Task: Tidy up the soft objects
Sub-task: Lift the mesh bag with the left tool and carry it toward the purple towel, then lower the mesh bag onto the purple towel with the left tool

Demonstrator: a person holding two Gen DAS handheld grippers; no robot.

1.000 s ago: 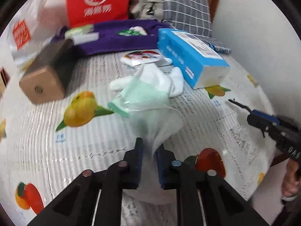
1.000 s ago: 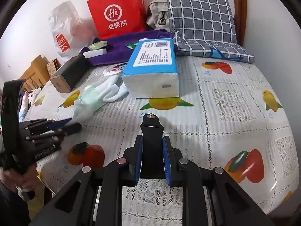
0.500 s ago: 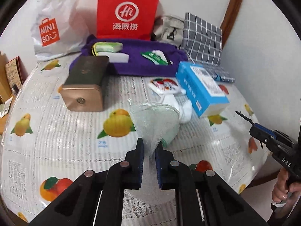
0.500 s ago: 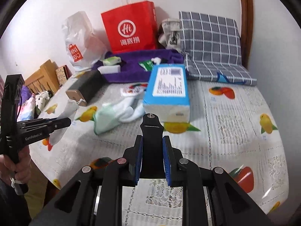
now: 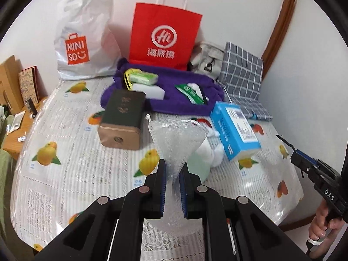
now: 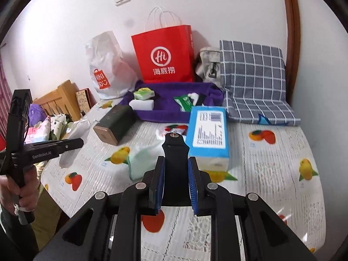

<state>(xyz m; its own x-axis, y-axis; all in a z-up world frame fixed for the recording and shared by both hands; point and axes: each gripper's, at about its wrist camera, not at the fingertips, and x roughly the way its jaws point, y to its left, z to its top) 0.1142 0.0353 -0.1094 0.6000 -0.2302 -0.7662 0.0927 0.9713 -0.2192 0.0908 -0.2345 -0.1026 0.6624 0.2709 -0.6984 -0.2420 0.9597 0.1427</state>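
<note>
Left tongs (image 5: 173, 174), clenched on the white mesh bag (image 5: 177, 138), have raised it clear of the worktop (image 5: 65, 174), now hanging before the blue tissue pack (image 5: 233, 130), ready for placing; right tongs (image 6: 175, 174) grip a black mount (image 6: 175, 152).

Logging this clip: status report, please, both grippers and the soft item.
Left gripper shut on mesh bag, held above the table. Right gripper shut on black mount. Glove lies beside blue tissue pack. Nothing in the way.

Right hand-held gripper (image 6: 175, 174) clamps a black mount (image 6: 175, 152) (above the table (image 6: 271, 174)).
</note>
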